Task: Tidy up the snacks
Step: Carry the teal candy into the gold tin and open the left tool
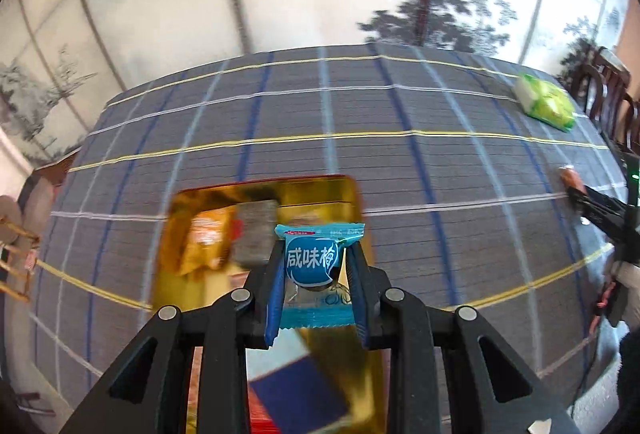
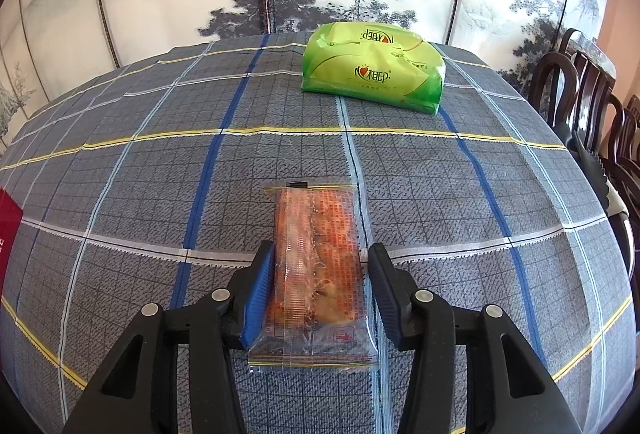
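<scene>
Snacks are split between my two tools. My left gripper is closed on a blue candy packet, held above the gold tray, the packet's long axis running along my fingers and its crimped end pointing away from me. An orange packet lies inside that tray. My right gripper is spread wide around a clear sausage packet lying flat on the plaid tablecloth, well right of the tray; its long axis points away from me toward the green tissue pack. My left finger touches it; the right one stands just clear.
</scene>
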